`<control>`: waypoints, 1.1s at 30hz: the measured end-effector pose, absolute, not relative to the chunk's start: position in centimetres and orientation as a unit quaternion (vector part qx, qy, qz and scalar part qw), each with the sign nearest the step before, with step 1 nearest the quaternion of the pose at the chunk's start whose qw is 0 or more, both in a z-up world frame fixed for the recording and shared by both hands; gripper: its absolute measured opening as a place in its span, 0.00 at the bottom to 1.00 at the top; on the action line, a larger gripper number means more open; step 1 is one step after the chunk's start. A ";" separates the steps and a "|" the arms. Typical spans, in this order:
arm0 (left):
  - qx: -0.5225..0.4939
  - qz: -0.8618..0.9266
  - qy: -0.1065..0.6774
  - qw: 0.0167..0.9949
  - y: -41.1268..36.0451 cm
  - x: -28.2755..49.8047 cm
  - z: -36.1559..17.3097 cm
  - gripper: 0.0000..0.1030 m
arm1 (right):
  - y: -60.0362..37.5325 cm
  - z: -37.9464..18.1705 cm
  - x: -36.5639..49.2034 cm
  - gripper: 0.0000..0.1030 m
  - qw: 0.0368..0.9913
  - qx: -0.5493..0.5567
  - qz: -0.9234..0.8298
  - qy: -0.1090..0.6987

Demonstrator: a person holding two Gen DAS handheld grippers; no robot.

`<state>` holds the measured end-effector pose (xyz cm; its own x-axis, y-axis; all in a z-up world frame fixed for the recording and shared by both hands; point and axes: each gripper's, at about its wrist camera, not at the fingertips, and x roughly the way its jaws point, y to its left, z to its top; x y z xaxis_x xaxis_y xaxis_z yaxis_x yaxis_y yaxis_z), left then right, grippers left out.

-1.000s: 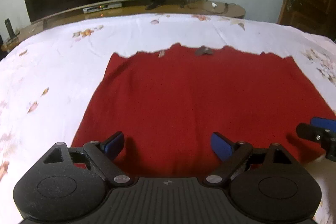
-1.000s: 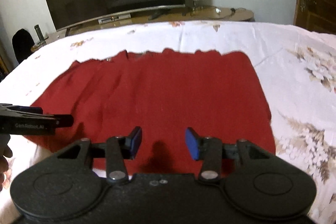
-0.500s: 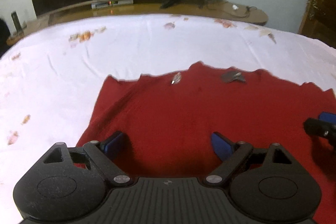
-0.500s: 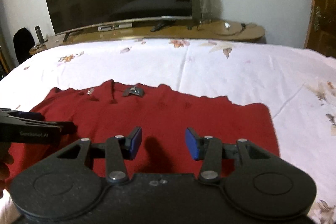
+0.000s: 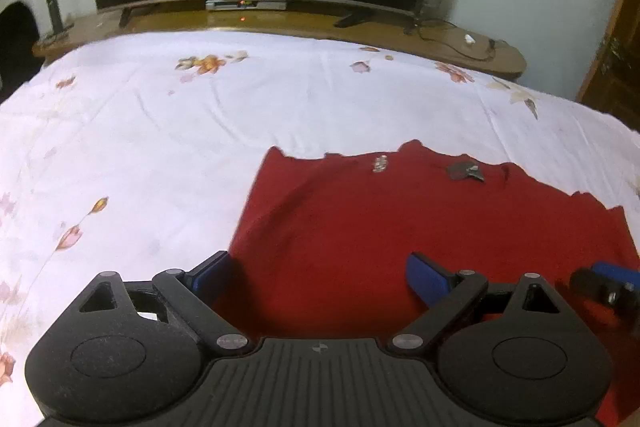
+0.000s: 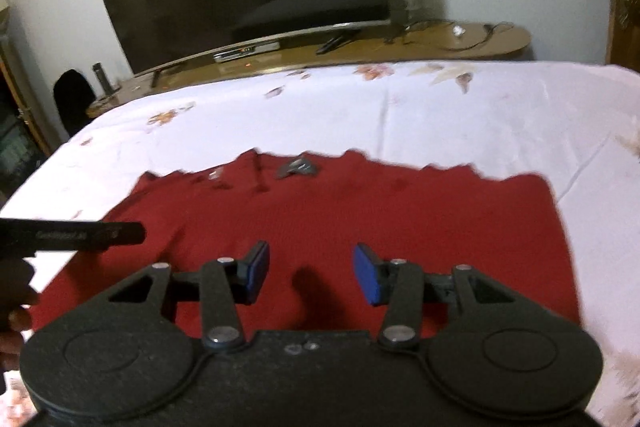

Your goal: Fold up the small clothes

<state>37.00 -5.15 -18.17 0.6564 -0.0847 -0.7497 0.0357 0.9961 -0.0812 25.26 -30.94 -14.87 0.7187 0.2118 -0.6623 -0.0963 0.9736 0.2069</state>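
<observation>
Both grippers hover fingers apart, left gripper (image 5: 316,277) and right gripper (image 6: 310,273), over the near edge of the red garment (image 5: 420,223) lying lower right on the bed (image 5: 160,131), so a careless pinch risks bunching it crooked.

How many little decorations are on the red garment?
2, both near the far edge of the red garment: a small silvery decoration on the left, a darker grey decoration to its right.
</observation>
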 end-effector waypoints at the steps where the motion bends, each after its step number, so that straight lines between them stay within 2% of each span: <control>1: -0.029 -0.031 0.417 0.908 -4.8 37.0 -18.2 0.90 | -30.7 -14.9 25.0 0.45 0.923 0.081 0.084 0.367; 8: -0.026 -0.032 0.425 0.904 -2.7 36.2 -18.1 0.90 | -28.9 -14.8 23.4 0.46 0.920 0.084 0.078 0.374; 20: -0.107 -0.071 0.480 0.868 0.6 37.8 -21.3 0.91 | -27.1 -14.9 22.9 0.48 0.918 0.078 0.078 0.381; 30: -0.142 -0.133 0.463 0.865 0.9 38.1 -22.6 0.90 | -27.7 -16.0 23.5 0.48 0.913 0.094 0.079 0.389; 33: -0.169 -0.158 0.466 0.854 1.1 38.3 -22.6 0.69 | -27.8 -16.2 23.5 0.49 0.913 0.100 0.082 0.387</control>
<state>38.26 1.08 -22.58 0.5148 -0.4279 -0.7429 0.1133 0.8929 -0.4357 23.51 -27.81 -16.17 0.6864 0.2270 -0.6909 -0.0722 0.9666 0.2458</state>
